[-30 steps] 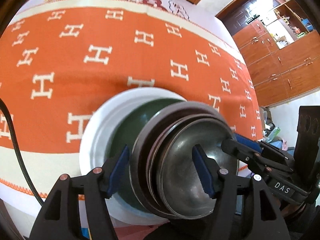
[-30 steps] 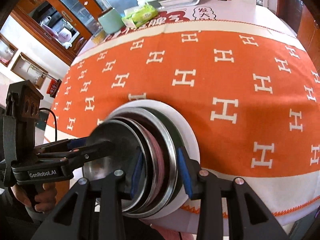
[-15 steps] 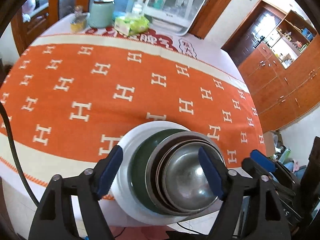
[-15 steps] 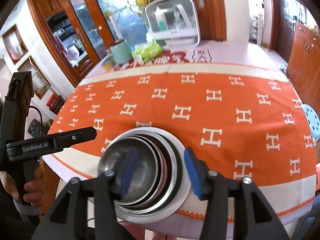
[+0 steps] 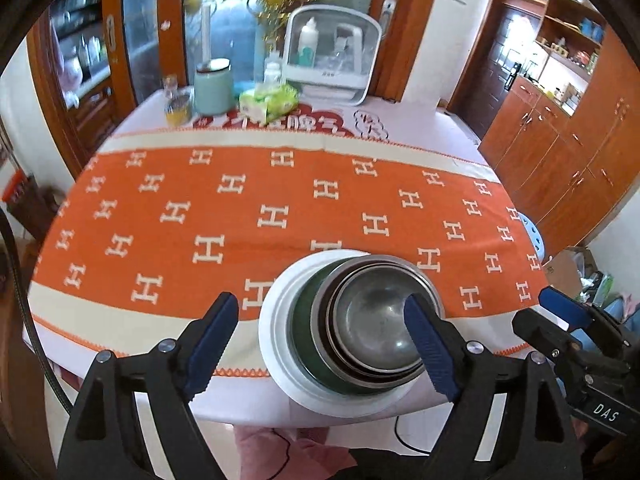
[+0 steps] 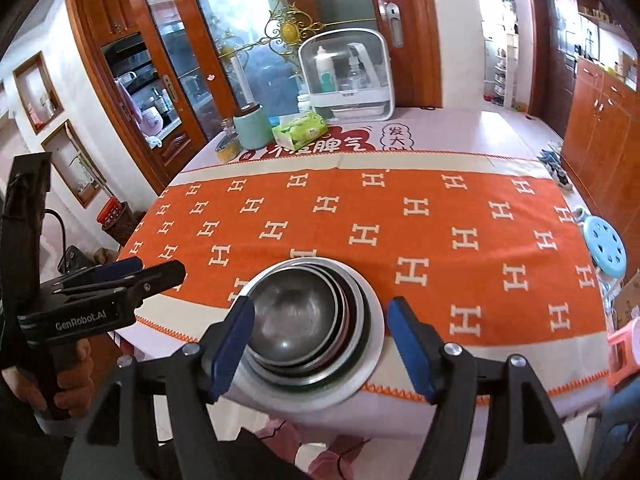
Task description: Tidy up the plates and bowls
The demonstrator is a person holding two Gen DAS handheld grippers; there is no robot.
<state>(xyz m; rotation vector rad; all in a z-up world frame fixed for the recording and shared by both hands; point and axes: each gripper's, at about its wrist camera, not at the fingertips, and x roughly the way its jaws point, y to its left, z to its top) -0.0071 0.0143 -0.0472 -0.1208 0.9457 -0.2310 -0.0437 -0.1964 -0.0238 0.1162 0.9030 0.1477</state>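
Left gripper (image 5: 322, 344) and right gripper (image 6: 320, 344): jaws opening wide, nothing held, pads clear of stack. Steel bowls (image 5: 374, 324) nested by size in green bowl (image 5: 308, 336) on white plate (image 5: 274, 334), near table edge, looks finished. Beyond: orange cloth (image 5: 240, 208); tissue pack (image 5: 270, 102) at far edge.

Both grippers let go — a second ago the left gripper (image 5: 326, 344) and right gripper (image 6: 320, 344) had their pads pinching the stack of bowls (image 5: 372, 320). Now the jaws are opening with nothing gripped, pulled up and back — way more table showing.
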